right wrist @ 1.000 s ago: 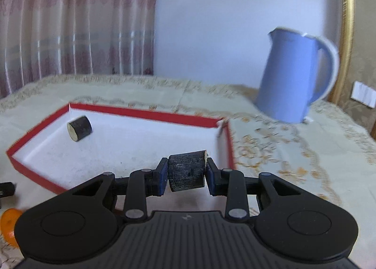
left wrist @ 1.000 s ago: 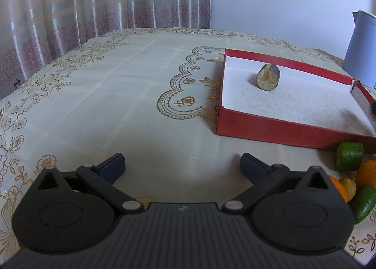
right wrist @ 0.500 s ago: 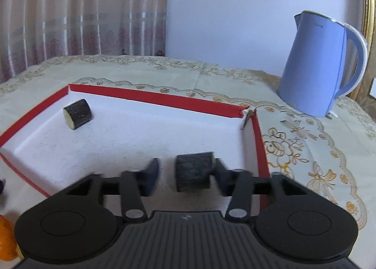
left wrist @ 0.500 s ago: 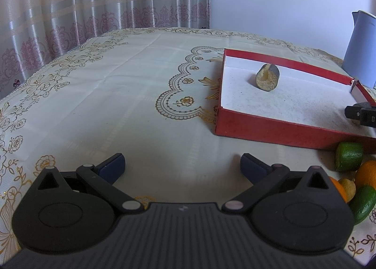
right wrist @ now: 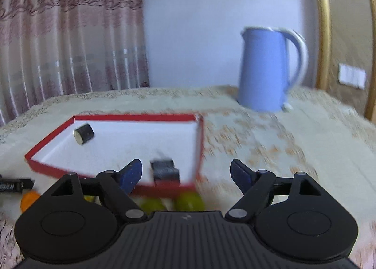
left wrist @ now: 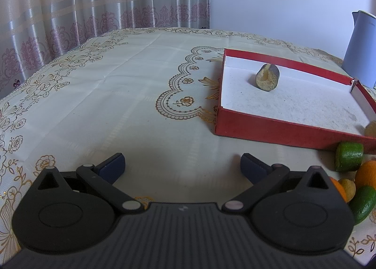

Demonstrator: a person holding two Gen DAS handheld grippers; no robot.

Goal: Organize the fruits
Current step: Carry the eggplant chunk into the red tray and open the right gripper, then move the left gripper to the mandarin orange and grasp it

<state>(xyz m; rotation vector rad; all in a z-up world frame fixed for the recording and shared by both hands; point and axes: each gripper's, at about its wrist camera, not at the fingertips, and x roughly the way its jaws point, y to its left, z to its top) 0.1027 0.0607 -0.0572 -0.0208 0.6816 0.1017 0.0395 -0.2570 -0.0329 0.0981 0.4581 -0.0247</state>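
Two dark fruit chunks in red box; others beside.

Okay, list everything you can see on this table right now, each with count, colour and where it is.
Box: one, red walls, white inside, on the tablecloth.
Dark cut pieces: two, in the box; one near its far corner, one blurred, near its front wall.
Fruit pile: outside the box's front wall; a green cut piece, an orange one, a green one, a small yellowish one; total unclear.
Kettle: one, light blue, behind the box.
Tablecloth: one, cream with gold pattern.
Curtain: pinkish, patterned, behind the table.
Left tool: black, blue pads, open, empty, over the cloth.
Right tool: black, blue pads; jaws just opened, clear of the dark piece.
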